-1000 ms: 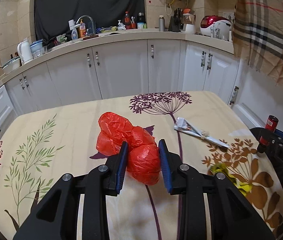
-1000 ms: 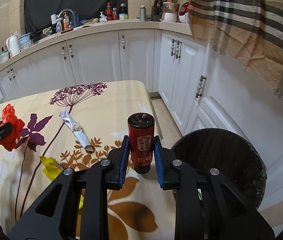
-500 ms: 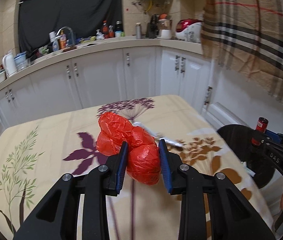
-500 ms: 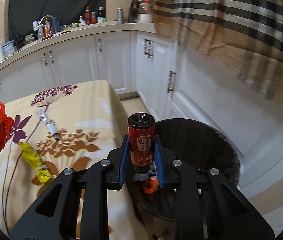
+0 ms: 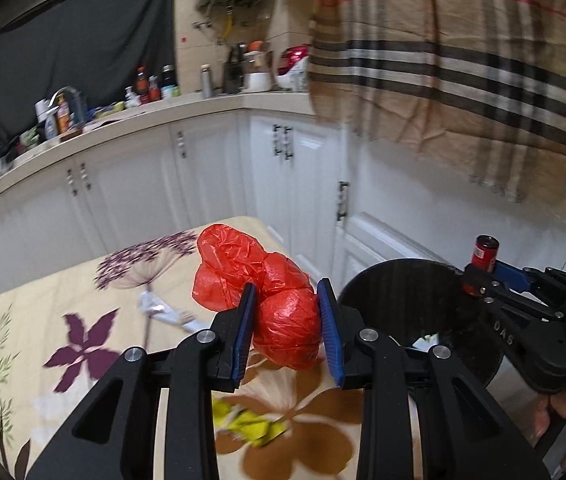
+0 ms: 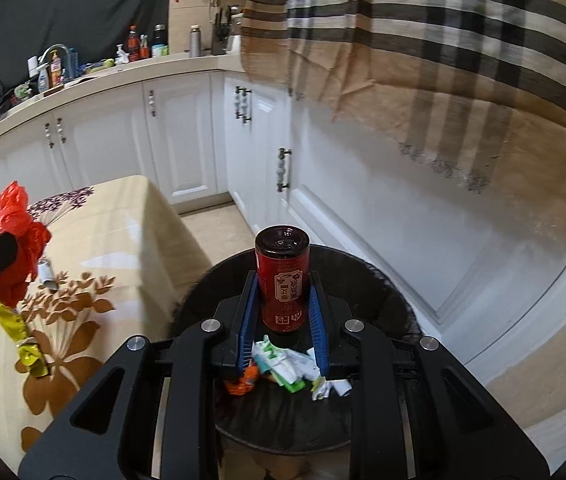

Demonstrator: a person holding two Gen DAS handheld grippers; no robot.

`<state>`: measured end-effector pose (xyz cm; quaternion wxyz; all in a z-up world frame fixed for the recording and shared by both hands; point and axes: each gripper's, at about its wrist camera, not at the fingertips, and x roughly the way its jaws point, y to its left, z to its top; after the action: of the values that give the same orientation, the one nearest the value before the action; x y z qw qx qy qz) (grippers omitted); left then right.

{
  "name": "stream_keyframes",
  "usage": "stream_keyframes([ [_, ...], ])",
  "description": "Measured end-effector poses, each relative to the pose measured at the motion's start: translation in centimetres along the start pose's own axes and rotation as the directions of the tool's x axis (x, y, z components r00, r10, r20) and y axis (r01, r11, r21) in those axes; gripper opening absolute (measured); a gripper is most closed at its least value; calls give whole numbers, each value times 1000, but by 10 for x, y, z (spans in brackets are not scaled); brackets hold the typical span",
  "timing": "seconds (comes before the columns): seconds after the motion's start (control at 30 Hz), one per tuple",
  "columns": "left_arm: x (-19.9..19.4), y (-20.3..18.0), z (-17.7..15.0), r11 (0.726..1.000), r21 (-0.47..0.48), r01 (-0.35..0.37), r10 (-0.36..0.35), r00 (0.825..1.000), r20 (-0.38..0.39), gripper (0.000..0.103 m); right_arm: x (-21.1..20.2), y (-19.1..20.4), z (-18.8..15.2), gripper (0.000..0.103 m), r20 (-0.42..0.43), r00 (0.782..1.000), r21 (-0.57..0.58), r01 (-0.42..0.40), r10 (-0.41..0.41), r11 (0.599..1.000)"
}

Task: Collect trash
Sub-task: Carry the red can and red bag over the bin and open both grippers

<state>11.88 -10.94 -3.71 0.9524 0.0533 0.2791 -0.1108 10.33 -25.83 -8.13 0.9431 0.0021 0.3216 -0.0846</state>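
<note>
The right gripper (image 6: 283,312) clamps a red can (image 6: 281,280) upright over the black trash bin (image 6: 395,312). Beside it, the left gripper (image 5: 286,322) pinches a crumpled red plastic bag (image 5: 267,292) above the floral tablecloth (image 5: 43,312).

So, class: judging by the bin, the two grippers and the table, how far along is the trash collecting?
Done: wrappers already lie in the black bin. In hand: the right gripper holds a red can above the bin; the left gripper holds a red plastic bag over the table. Left: a yellow wrapper and a silvery wrapper on the table.
</note>
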Motion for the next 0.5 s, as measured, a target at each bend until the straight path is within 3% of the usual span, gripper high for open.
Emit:
stream_keyframes([
  [0.5, 45, -48, 13, 997, 54, 51, -50, 999, -20, 32, 21, -29, -2, 23, -11, 998, 46, 61, -60, 997],
])
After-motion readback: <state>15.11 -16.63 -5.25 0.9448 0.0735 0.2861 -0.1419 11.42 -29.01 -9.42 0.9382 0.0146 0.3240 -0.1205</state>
